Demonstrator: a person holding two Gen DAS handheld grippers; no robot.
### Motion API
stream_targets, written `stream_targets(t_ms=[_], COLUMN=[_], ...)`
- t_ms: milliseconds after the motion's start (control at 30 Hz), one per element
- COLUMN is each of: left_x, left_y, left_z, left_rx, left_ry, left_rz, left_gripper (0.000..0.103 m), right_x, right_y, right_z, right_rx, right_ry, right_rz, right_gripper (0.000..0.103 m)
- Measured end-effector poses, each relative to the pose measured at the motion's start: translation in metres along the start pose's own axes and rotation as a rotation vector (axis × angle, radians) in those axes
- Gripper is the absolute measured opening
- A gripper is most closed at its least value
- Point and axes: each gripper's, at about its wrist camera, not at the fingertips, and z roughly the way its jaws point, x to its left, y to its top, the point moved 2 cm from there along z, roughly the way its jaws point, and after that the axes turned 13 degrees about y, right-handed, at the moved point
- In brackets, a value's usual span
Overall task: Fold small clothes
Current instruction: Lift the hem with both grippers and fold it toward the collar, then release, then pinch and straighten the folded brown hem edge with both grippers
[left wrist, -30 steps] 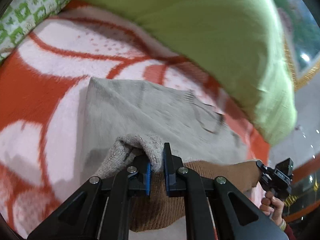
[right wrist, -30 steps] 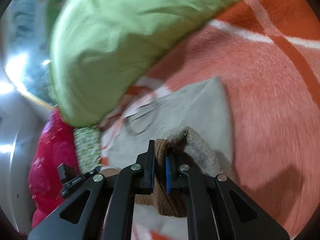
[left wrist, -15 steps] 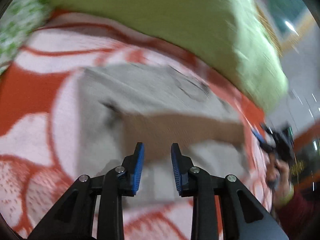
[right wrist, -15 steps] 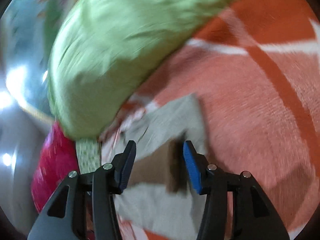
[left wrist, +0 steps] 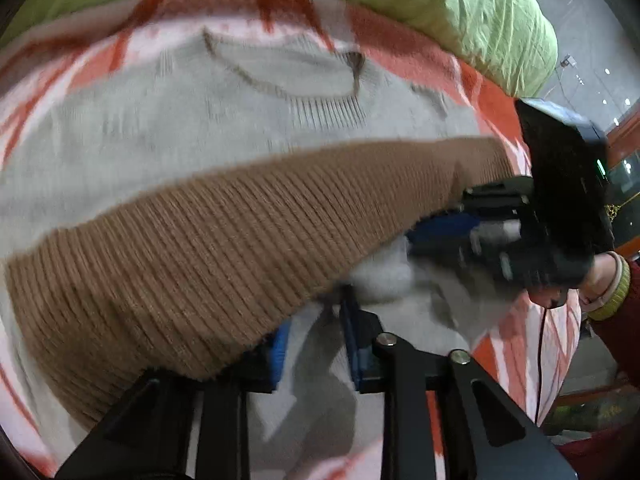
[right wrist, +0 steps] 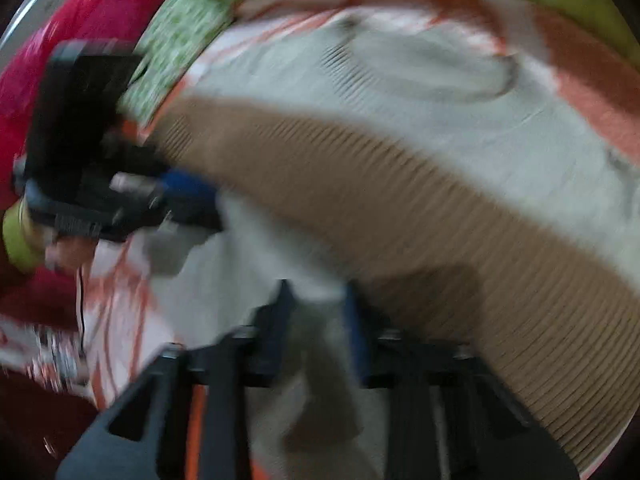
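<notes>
A small grey knit sweater (left wrist: pixel 168 120) with a brown ribbed hem band (left wrist: pixel 208 248) lies folded over on the orange-and-white blanket (left wrist: pixel 404 36). Its neckline (left wrist: pixel 288 80) points away from me. My left gripper (left wrist: pixel 316 344) is open, low over the near grey fold under the brown band. My right gripper (right wrist: pixel 320 320) is open too, over the same grey fold (right wrist: pixel 256 264). The brown band (right wrist: pixel 400 216) shows blurred in the right wrist view. Each gripper shows in the other's view, the right one (left wrist: pixel 452 228) and the left one (right wrist: pixel 188 196), close together at the fold.
A light green pillow (left wrist: pixel 460 4) lies along the far side of the blanket. A green patterned cloth (right wrist: pixel 176 36) and a magenta cloth (right wrist: pixel 96 8) lie at the left in the right wrist view. A hand with bangles (left wrist: pixel 608 284) holds the right gripper.
Both grippers let go of the sweater's hem after laying it over. They then dropped closer to the near fold and toward each other, jaws open.
</notes>
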Motion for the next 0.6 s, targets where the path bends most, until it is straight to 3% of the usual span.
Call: stream_targets(t_ms=[100, 167, 233, 300, 367, 467, 533, 600], left_x=[0.024, 0.048, 0.081, 0.112, 0.125, 0.126, 0.119, 0.11], left_y=[0.027, 0.043, 0.056, 0.062, 0.063, 0.053, 0.04, 0.021], left_z=[-0.012, -0.015, -0.014, -0.015, -0.018, -0.032, -0.043, -0.052], left_rx=[-0.067, -0.105, -0.128, -0.159, -0.182, -0.206, -0.214, -0.216], left_ry=[0.048, 0.13, 0.22, 0.22, 0.182, 0.21, 0.237, 0.243], left_rz=[-0.056, -0.135, -0.262, -0.392, -0.457, -0.46, -0.444, -0.431], left_gripper=[0.026, 0.033, 0.035, 0.035, 0.035, 0.036, 0.048, 0.049], right_x=[-0.037, -0.071, -0.09, -0.094, -0.094, -0.095, -0.088, -0.076], right_y=[0.019, 0.023, 0.022, 0.021, 0.016, 0.009, -0.005, -0.013], right_z=[-0.037, -0.06, -0.071, -0.081, -0.1, -0.121, -0.135, -0.142], right_rx=[-0.201, -0.331, -0.42, -0.497, -0.597, -0.664, -0.672, -0.671], right_ry=[-0.037, -0.116, -0.117, -0.16, -0.219, -0.182, -0.158, -0.157], right_rz=[0.132, 0.251, 0.327, 0.356, 0.4, 0.457, 0.453, 0.442], right_gripper=[0.011, 0.011, 0.009, 0.012, 0.013, 0.014, 0.014, 0.017])
